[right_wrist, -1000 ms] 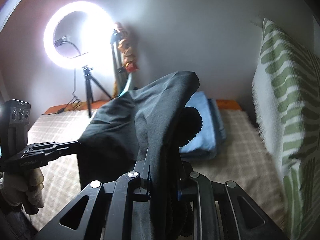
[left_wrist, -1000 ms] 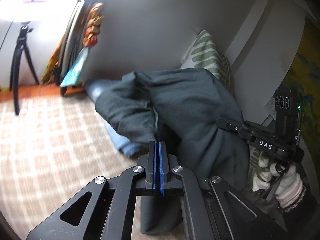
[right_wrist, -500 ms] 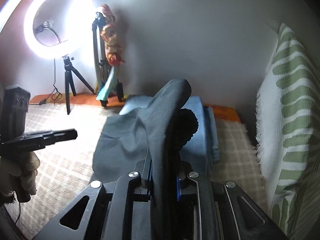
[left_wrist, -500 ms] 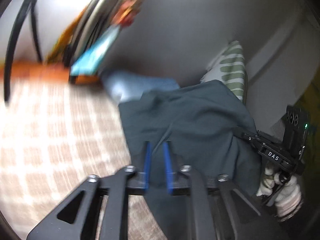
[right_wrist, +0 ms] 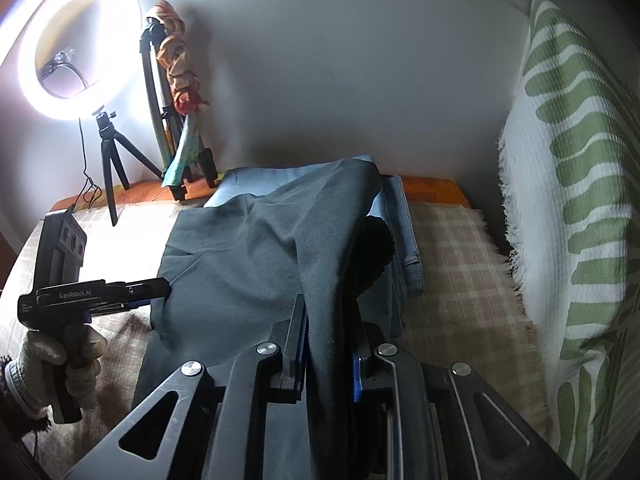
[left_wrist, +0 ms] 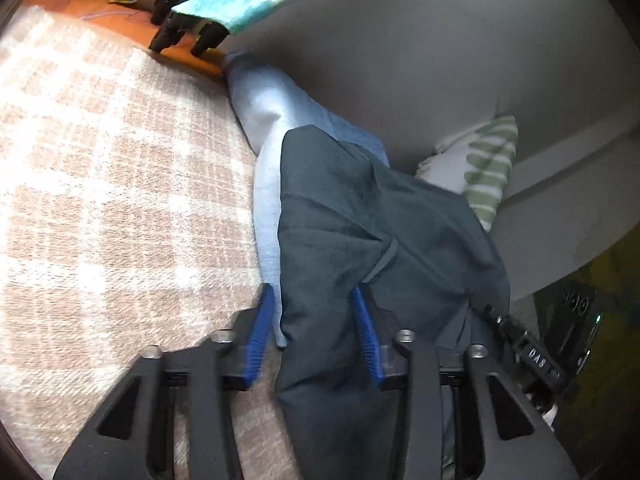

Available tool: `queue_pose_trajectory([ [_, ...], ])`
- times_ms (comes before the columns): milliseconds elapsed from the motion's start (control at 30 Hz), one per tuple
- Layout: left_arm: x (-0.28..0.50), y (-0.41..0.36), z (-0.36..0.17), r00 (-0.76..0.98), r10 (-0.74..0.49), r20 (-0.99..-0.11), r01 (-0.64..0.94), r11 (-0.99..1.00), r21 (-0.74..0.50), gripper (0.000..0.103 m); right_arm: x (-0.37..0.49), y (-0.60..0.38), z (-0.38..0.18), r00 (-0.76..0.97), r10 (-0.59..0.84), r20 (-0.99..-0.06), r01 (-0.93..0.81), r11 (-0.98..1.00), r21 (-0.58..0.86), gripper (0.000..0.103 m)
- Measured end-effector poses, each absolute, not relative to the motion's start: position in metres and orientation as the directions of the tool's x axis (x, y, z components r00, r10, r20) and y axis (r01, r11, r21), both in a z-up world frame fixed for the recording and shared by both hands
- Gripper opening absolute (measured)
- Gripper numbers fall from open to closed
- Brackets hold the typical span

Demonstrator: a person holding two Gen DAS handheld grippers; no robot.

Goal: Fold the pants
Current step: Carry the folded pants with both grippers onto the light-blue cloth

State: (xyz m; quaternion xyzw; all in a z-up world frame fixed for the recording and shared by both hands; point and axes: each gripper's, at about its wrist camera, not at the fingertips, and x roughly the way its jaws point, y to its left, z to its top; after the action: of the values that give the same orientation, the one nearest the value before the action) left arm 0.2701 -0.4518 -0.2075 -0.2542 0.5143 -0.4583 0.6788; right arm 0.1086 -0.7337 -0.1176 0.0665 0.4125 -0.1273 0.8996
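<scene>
L gripper (left_wrist: pixel 316 328) now spreading wide, letting go of dark pants (left_wrist: pixel 360 232) after pinching 1 s ago. R gripper (right_wrist: pixel 326 344) pinching pants fold. Pants lying over blue jeans (left_wrist: pixel 264 128) on checked blanket (left_wrist: pixel 100 180), 12 o'clock. Fold prob laid down.

The left gripper (left_wrist: pixel 316 336) has its blue-padded jaws spread wide apart, dark cloth lying between them without being pinched. A light-gloved left hand (right_wrist: pixel 60 364) grips its handle near the bed's left edge. The right gripper (right_wrist: pixel 326 344) has its jaws pressed against a thick fold of the same cloth, apparently clamped, though the fold hides the pads.
</scene>
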Motion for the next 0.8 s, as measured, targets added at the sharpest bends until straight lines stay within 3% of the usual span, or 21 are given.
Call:
queue_pose_trajectory([
  [67, 0.270, -0.452, -0.207, 0.060, -0.883, -0.465, 0.362, 0.453, -0.815, 0.007, 0.108, -0.732, -0.120, 0.627, -0.177, -0.759, 0.284, 0.959, 0.012, 0.015],
  [133, 0.266, -0.453, -0.200, 0.074, -0.881, -0.467, 0.397, 0.455, -0.797, 0.005, 0.108, -0.728, -0.118, 0.629, -0.188, -0.754, 0.279, 0.960, -0.006, 0.015],
  [533, 0.268, -0.450, -0.103, 0.197, -0.895, -0.400, 0.627, 0.429, -0.651, 0.005, 0.120, -0.715, -0.067, 0.700, -0.235, -0.674, 0.240, 0.967, -0.088, 0.014],
  [800, 0.302, -0.472, -0.093, 0.273, -0.855, -0.442, 0.651, 0.502, -0.569, 0.005, 0.171, -0.726, -0.062, 0.692, -0.280, -0.665, 0.233, 0.959, -0.162, 0.014],
])
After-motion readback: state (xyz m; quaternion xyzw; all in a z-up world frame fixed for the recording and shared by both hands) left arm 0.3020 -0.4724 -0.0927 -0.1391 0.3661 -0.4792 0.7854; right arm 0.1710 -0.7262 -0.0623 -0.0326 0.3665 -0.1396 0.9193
